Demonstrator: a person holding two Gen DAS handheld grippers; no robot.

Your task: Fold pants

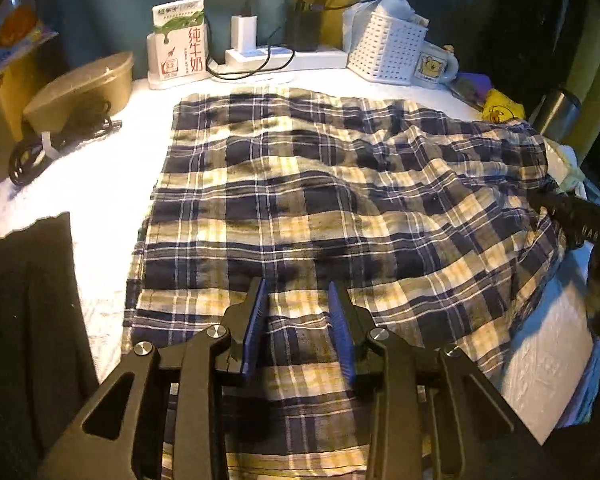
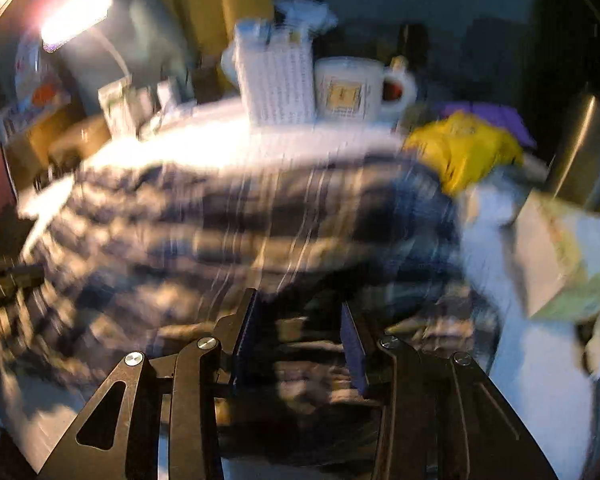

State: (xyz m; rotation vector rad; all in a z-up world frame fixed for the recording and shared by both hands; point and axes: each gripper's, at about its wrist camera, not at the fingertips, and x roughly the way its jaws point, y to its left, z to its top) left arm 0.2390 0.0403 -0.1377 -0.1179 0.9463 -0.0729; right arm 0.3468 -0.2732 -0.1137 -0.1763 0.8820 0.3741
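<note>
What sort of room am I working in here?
Probably a cramped home or dorm desk, not a lab: a milk carton, a power strip with chargers and a cartoon mug crowd the back of the white-covered table under the plaid pants.

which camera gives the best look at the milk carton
The left wrist view: the milk carton stands sharp and upright at the table's back edge. In the right wrist view it is only a small blur at left.

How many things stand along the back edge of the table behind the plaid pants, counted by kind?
Milk carton: 1
Power strip with plugged chargers: 1
White perforated basket: 1
Mug with a cartoon picture: 1
Total: 4

The plaid pants lie in front of them on the white table cover.
</note>
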